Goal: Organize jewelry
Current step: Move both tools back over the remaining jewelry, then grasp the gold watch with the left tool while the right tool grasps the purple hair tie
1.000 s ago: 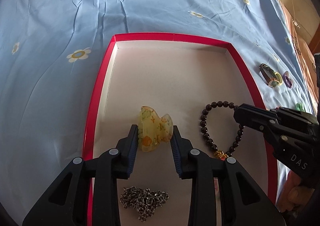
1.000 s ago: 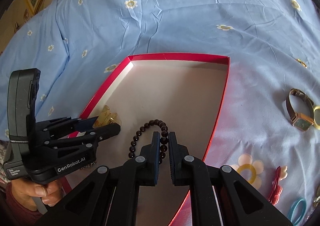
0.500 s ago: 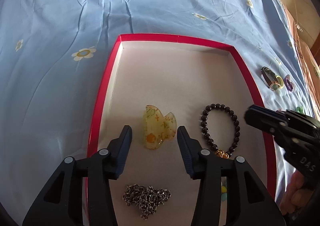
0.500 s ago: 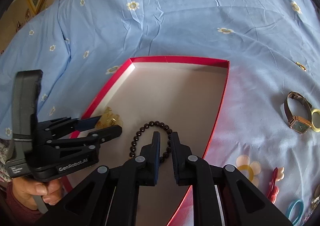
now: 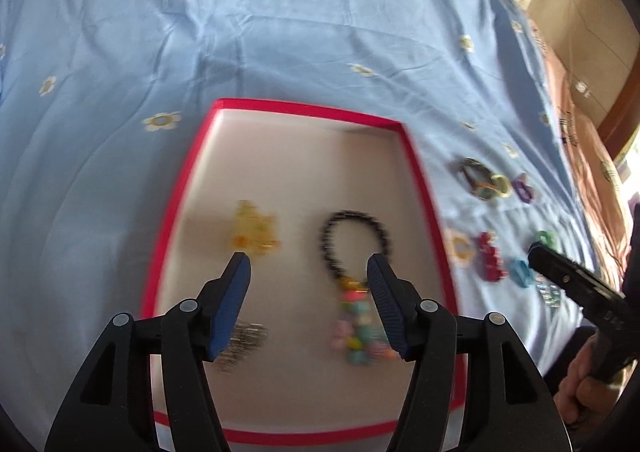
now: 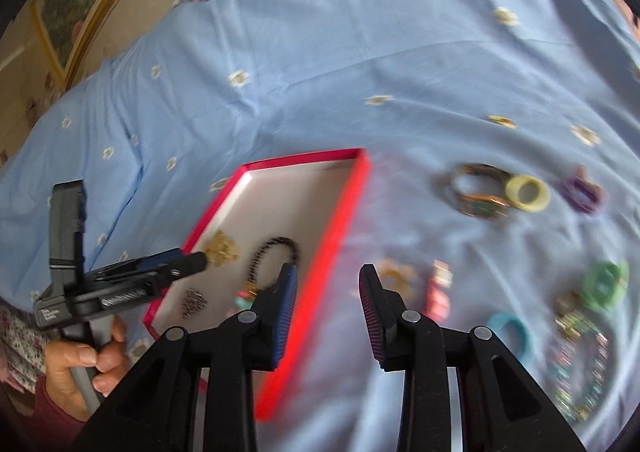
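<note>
Left gripper (image 5: 308, 266): jaws spread wide, holding nothing, above the red-rimmed tray (image 5: 182, 188) on the blue bedsheet (image 5: 280, 32). Tray contents, left to right: silver chain (image 5: 244, 336) near the front, yellow hair claw (image 5: 254, 228), dark bead bracelet (image 5: 352, 242) with a pastel bead strand (image 5: 358, 328) before it. Right gripper (image 6: 326, 278): jaws spread, empty, over the tray's right rim. On the sheet to the right: watch (image 6: 476, 190), yellow ring (image 6: 527, 193), purple clip (image 6: 582, 192), red clip (image 6: 438, 294), teal ring (image 6: 510, 334), green clip (image 6: 604, 286); details blurred.

Right tool (image 6: 328, 280) agape above red tray (image 6: 320, 252)
</note>
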